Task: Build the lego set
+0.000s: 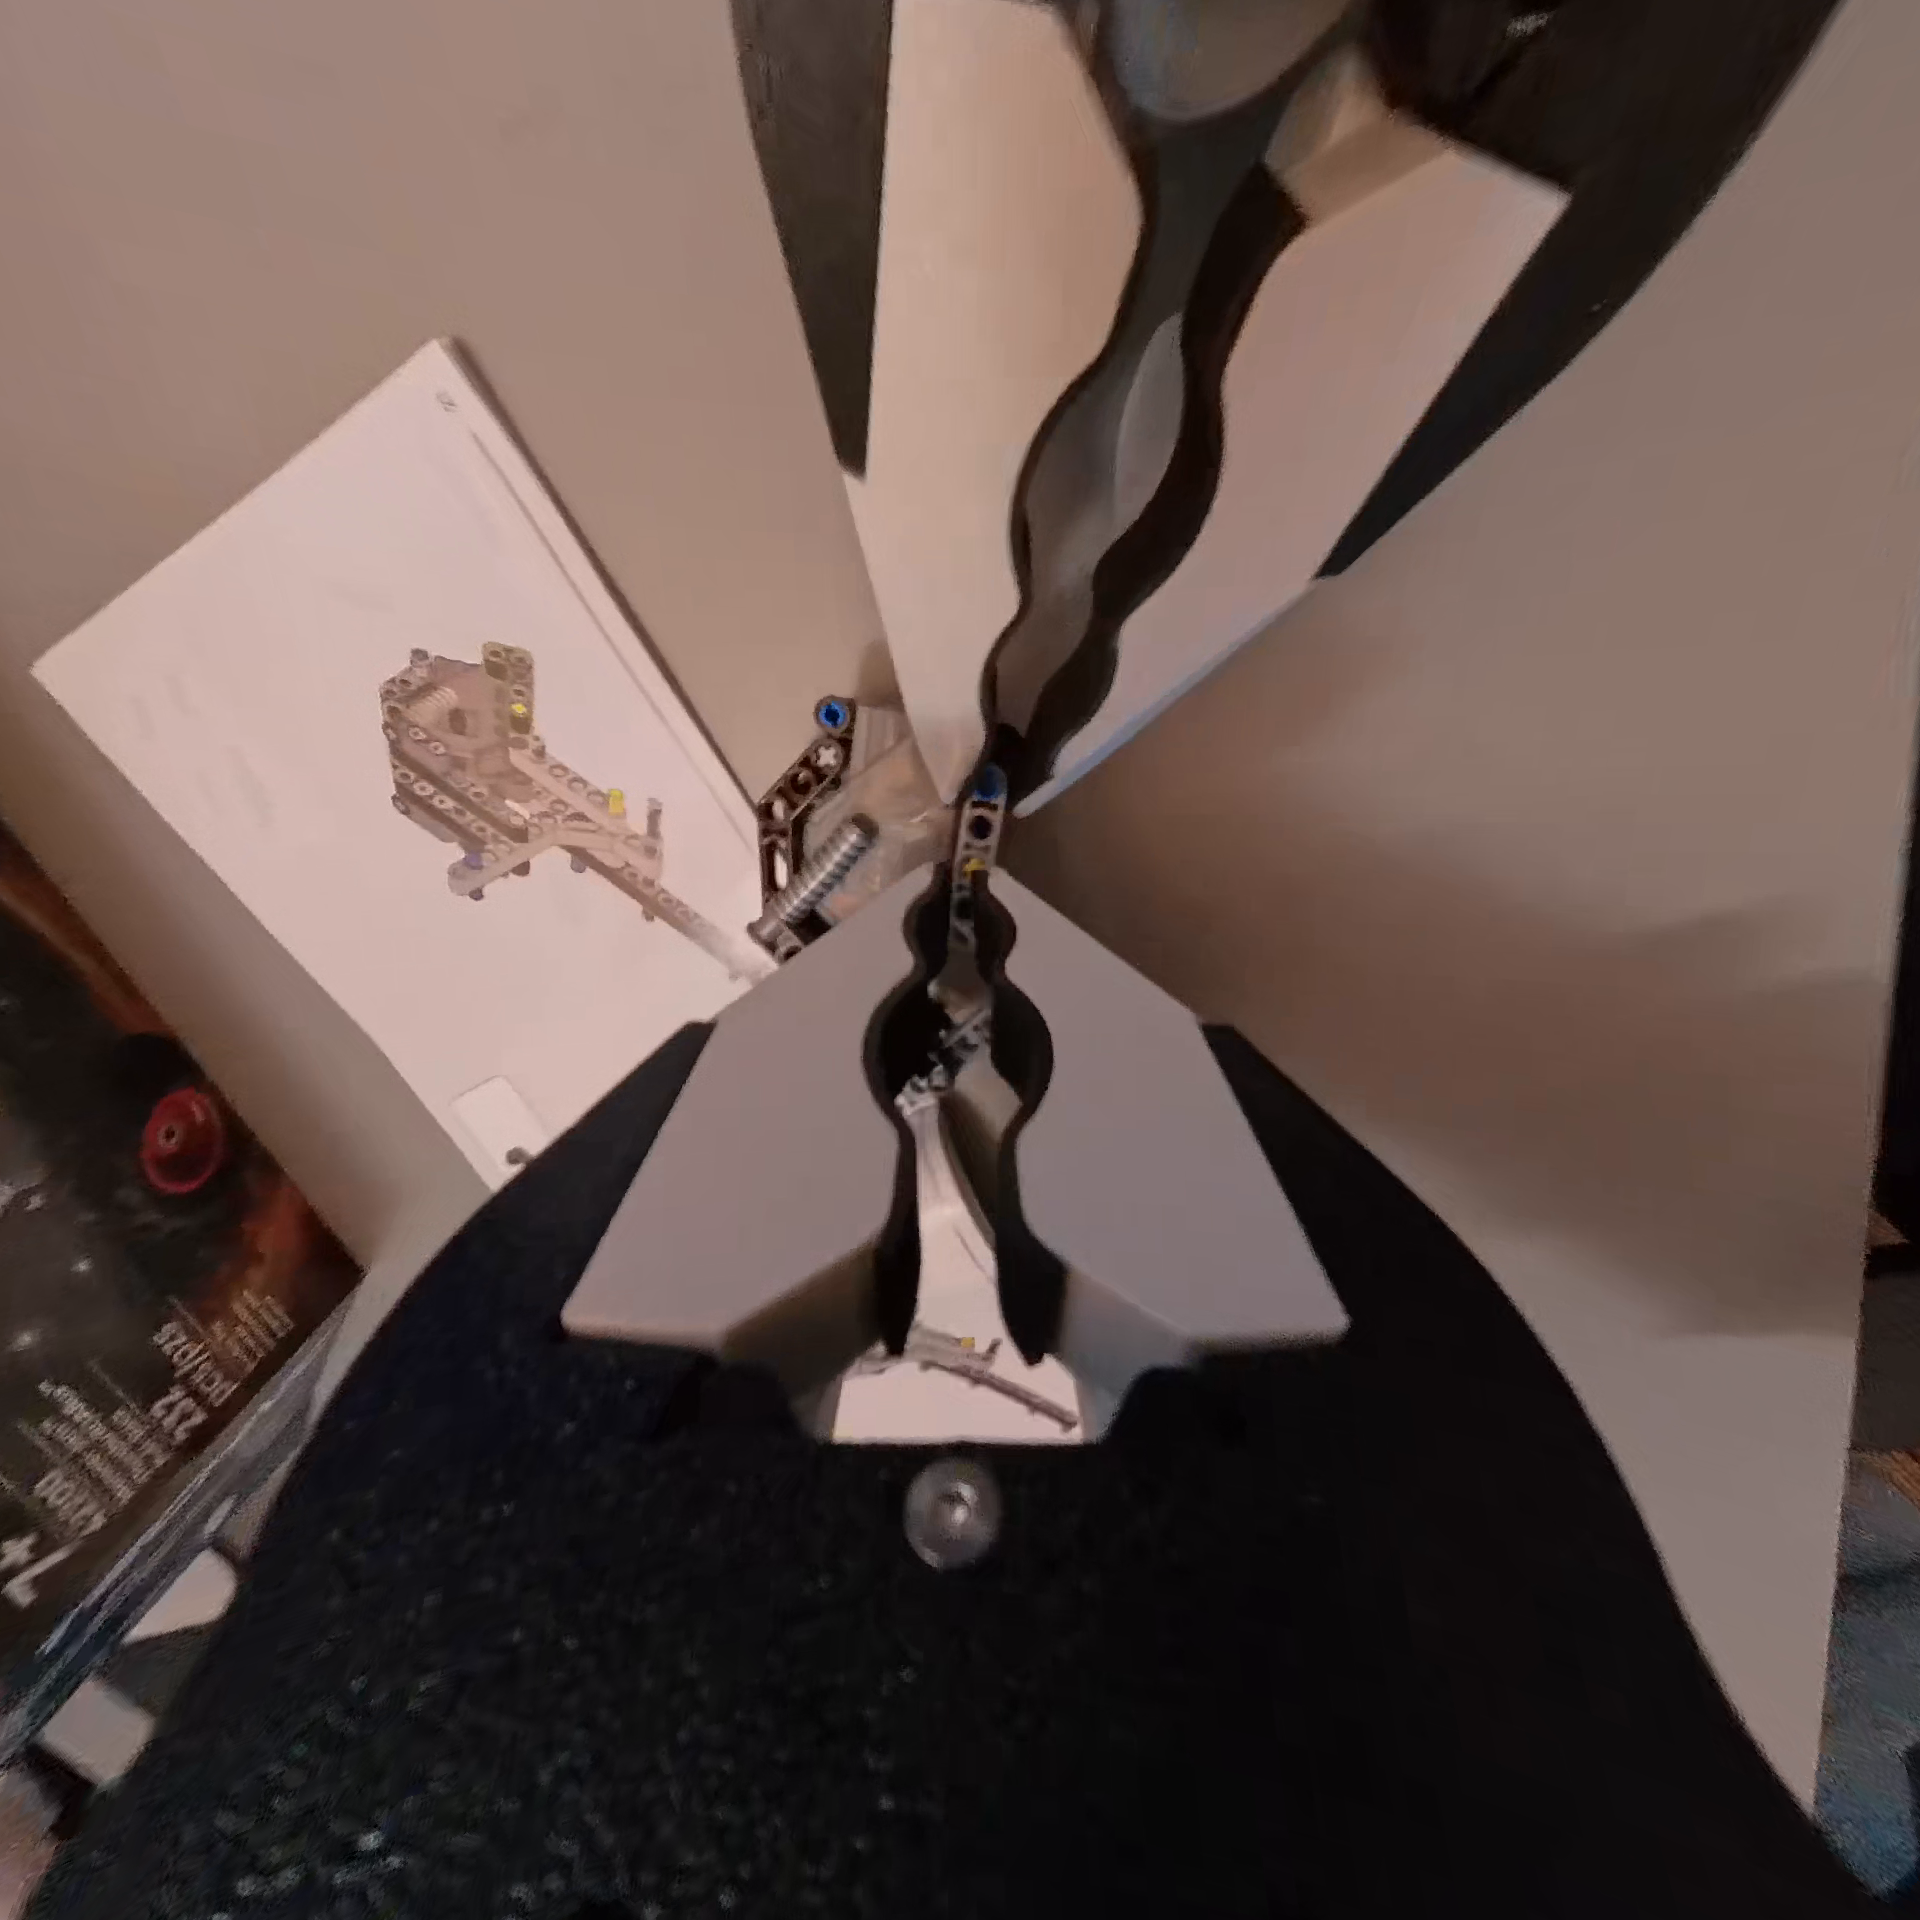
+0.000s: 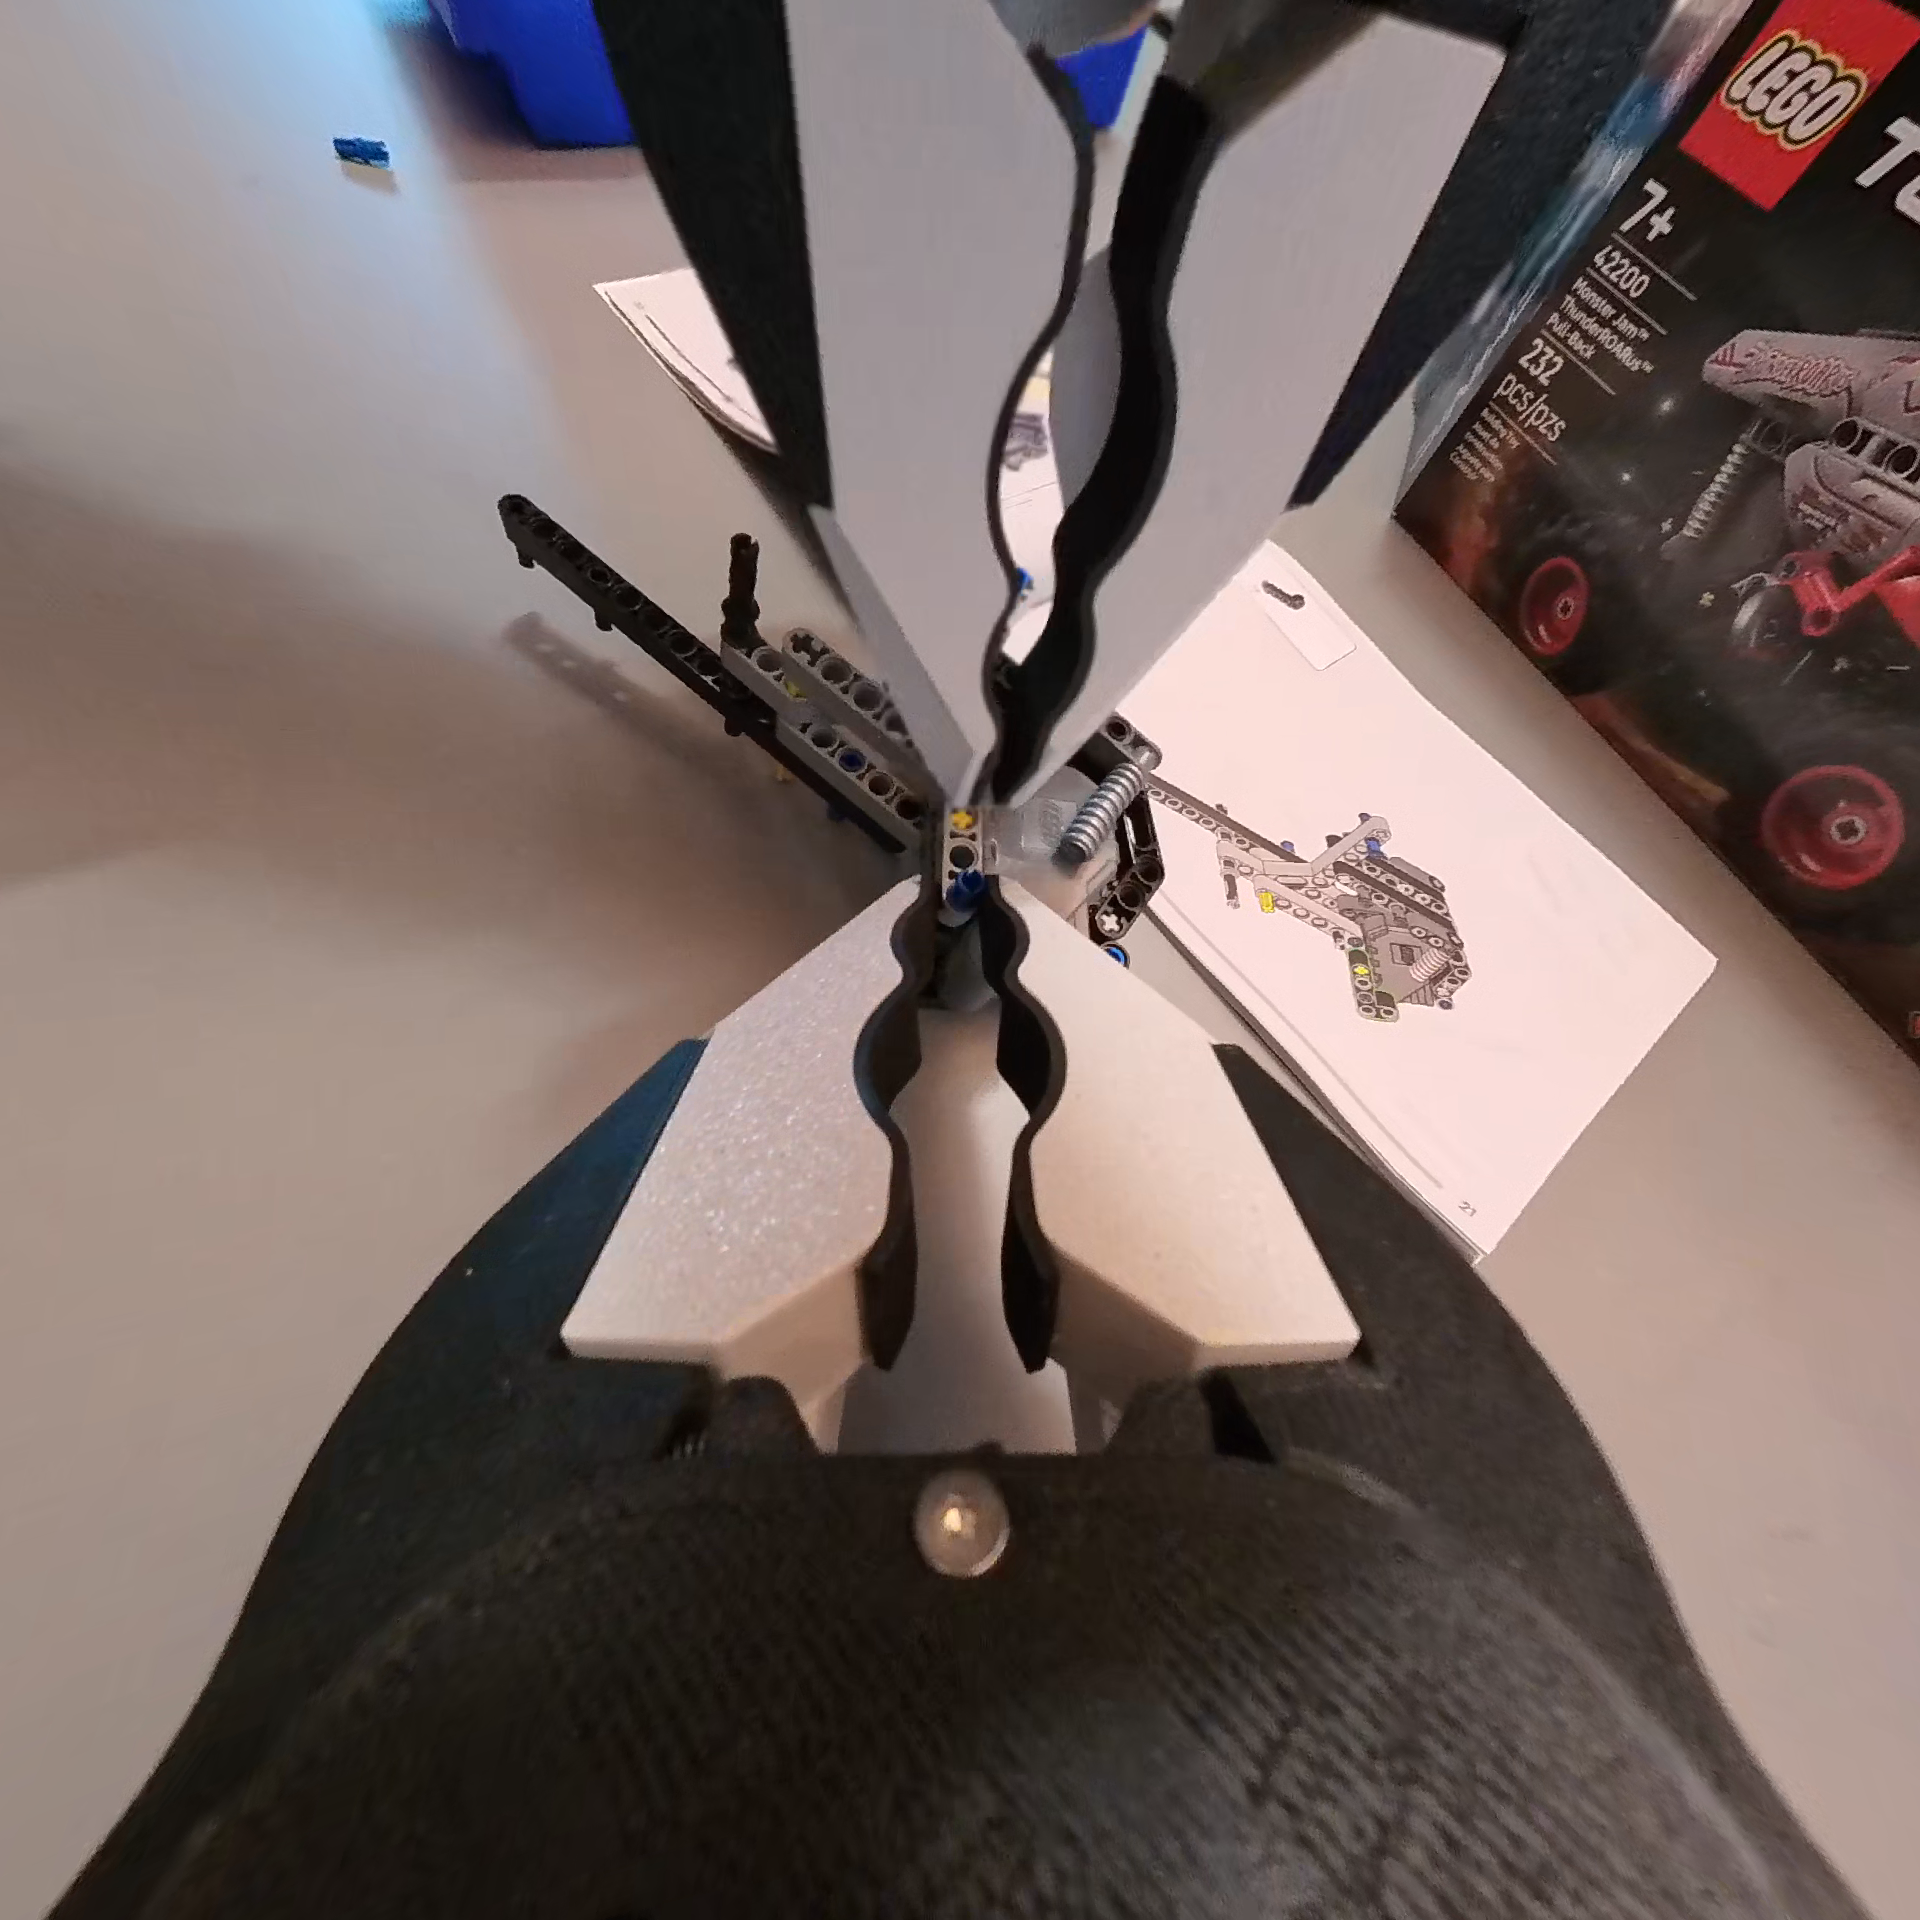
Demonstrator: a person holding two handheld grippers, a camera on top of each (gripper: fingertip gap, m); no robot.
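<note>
Grey-and-black lego assembly (image 2: 831,717) with blue pins, white instruction booklet (image 2: 1382,894).

Dark set box (image 2: 1714,520) at right carries a red logo patch (image 2: 1792,104) and white printed lines; white instruction booklet (image 2: 1403,1091) shows a small corner page number.

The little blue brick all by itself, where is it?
In the right wrist view, the small blue plastic brick lies alone on the grey table, far upper left, near the big blue bin.
</note>
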